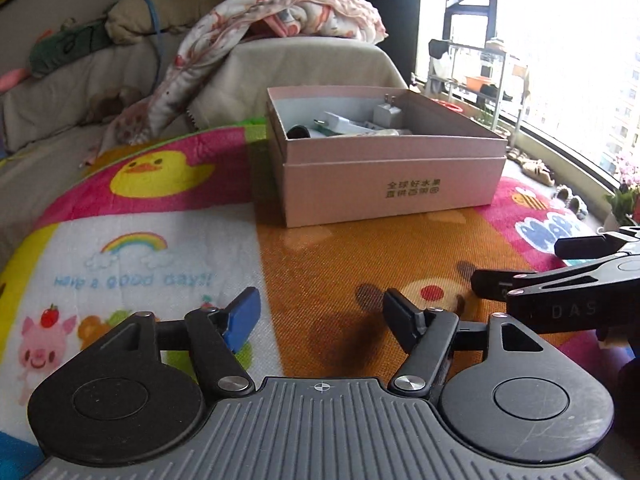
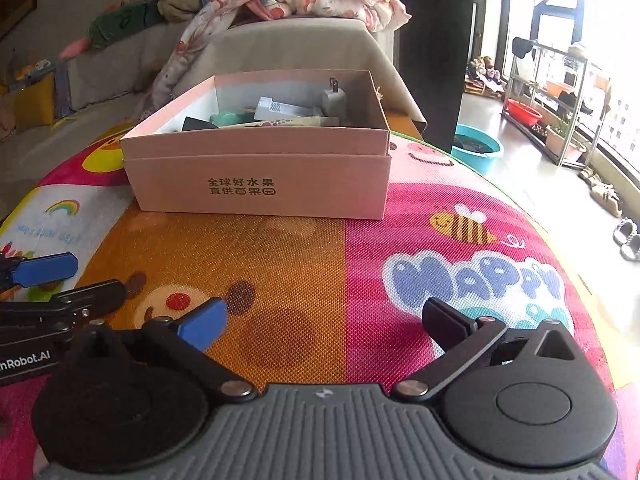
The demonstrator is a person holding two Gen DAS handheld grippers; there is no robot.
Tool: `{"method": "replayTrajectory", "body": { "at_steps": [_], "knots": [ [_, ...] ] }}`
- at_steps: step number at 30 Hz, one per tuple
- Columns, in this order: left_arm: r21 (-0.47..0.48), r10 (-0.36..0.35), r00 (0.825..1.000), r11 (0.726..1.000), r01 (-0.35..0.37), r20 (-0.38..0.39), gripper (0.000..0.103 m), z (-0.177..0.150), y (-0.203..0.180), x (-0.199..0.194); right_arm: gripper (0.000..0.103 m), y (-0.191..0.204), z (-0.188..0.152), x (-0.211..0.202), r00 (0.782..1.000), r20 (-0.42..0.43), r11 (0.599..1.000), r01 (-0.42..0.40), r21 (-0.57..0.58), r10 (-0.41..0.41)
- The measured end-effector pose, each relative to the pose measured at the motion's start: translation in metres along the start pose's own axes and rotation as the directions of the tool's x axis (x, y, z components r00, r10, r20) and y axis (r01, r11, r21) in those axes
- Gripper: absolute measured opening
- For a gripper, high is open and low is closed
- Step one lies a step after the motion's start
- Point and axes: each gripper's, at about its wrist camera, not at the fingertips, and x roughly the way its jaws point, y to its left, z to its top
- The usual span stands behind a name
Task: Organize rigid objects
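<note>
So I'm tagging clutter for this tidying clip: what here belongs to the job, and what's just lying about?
Job:
- pink box
- white charger inside it
- left gripper, open
- right gripper, open

Lying about:
- play mat
- blanket
- blue basin
- metal rack

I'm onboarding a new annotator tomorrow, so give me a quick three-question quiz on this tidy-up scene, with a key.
1. True or false: the pink box has its lid closed.
2. Multiple choice: the white plug adapter is (A) lying on the play mat, (B) standing inside the box, (C) held in a gripper.
3. Short answer: what does each gripper hold?

Key
1. False. The top is open and items show inside.
2. B. It stands near the far wall, prongs up.
3. Nothing. The left gripper and right gripper both have open jaws with only mat between them.
</note>
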Motion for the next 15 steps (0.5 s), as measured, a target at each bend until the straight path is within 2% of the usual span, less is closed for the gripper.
{"method": "replayTrajectory", "body": {
  "at_steps": [3, 5, 15],
  "knots": [
    [-0.048, 0.030, 1.000, 0.998, -0.029, 0.007, 0.076, 0.0017, -0.0038, 0.0031, 0.103, 0.0017, -0.0011, 0.0013, 1.000, 0.021, 1.000, 0.020, 0.014, -0.020],
    [-0.041, 0.052, 0.999, 0.998, -0.052, 0.004, 0.076, 0.0022, -0.0078, 0.0038, 0.103, -0.0001, -0.0004, 0.0026, 0.999, 0.025, 0.999, 0.027, 0.025, -0.028],
    [-0.048, 0.068, 0.998, 0.997, -0.067, 0.004, 0.078, 0.0030, -0.0085, 0.0050, 0.103, -0.0013, 0.0001, 0.0034, 0.999, 0.029, 0.999, 0.030, 0.025, -0.030]
  ]
}}
